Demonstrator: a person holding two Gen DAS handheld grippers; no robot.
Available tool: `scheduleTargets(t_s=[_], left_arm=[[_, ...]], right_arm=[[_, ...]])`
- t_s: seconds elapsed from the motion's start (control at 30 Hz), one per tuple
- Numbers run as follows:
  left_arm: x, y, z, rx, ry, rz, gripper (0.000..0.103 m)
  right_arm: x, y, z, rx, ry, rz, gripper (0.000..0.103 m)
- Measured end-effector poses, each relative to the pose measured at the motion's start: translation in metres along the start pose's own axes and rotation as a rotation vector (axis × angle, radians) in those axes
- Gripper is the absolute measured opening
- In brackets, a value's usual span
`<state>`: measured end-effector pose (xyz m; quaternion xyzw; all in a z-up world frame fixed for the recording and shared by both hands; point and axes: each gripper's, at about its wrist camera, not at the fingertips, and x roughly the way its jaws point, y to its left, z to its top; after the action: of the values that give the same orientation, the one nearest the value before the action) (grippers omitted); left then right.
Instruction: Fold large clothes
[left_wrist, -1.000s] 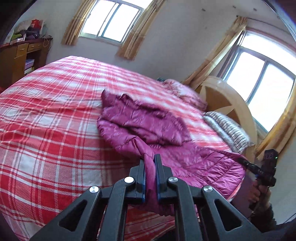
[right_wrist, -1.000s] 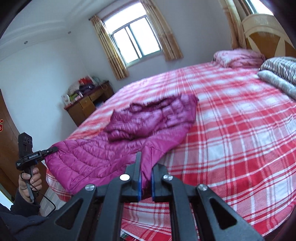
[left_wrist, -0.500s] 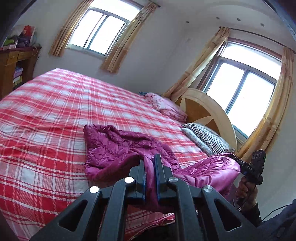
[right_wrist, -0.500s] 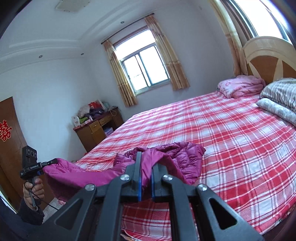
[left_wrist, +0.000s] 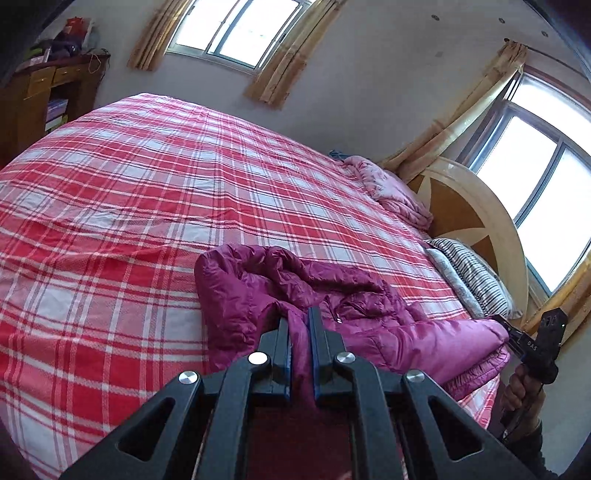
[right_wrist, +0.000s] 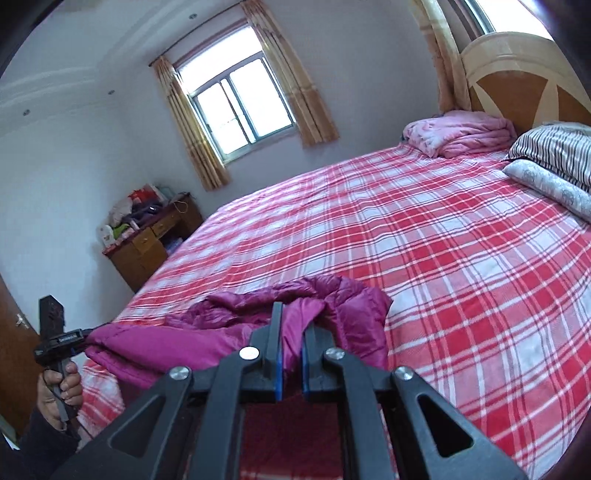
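A magenta quilted down jacket (left_wrist: 295, 288) lies bunched at the near edge of the red plaid bed (left_wrist: 147, 206). My left gripper (left_wrist: 298, 325) is shut on one corner of its hem. My right gripper (right_wrist: 291, 325) is shut on the other corner of the jacket (right_wrist: 332, 306). The hem is stretched between the two grippers above the bed's edge. The right gripper also shows in the left wrist view (left_wrist: 532, 343), and the left gripper shows in the right wrist view (right_wrist: 59, 339), each pinching jacket fabric. The rest of the jacket is crumpled on the sheet.
A pink folded quilt (right_wrist: 458, 133) and striped pillows (right_wrist: 554, 151) lie by the wooden headboard (right_wrist: 517, 81). A wooden desk (right_wrist: 151, 240) with clutter stands by the far wall under a curtained window (right_wrist: 240, 107).
Both grippers have pulled the jacket back toward the bed's near edge. It was spread long across the sheet and is now bunched close to the grippers. Both views have tilted down again.
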<state>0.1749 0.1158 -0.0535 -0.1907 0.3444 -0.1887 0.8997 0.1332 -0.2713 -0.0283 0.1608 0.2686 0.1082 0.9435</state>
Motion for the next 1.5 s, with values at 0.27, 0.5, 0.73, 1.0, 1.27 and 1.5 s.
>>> scheduleTargets(t_s=[0.27, 0.5, 0.73, 1.0, 1.27, 1.5], left_arm=[[0.074, 0.017, 0.026, 0.040, 0.044, 0.102, 0.007], [0.116, 0.024, 0.032, 0.060, 0.078, 0.165, 0.009], [0.099, 0.036, 0.023, 0.011, 0.030, 0.139, 0.016], [0.041, 0.029, 0.035, 0.006, -0.212, 0.273, 0.081], [0.061, -0.066, 0.011, 0.326, -0.248, 0.317, 0.090], [0.137, -0.040, -0.027, 0.409, -0.081, 0.625, 0.090]], right_arm=[[0.078, -0.030, 0.017, 0.053, 0.064, -0.097, 0.009], [0.127, -0.049, 0.018, 0.090, 0.124, -0.149, 0.009], [0.151, -0.054, 0.013, 0.080, 0.170, -0.153, 0.009], [0.167, -0.047, 0.018, 0.043, 0.188, -0.188, 0.010], [0.166, -0.017, 0.031, -0.011, 0.155, -0.249, 0.032], [0.144, 0.003, 0.047, -0.002, 0.036, -0.155, 0.101]])
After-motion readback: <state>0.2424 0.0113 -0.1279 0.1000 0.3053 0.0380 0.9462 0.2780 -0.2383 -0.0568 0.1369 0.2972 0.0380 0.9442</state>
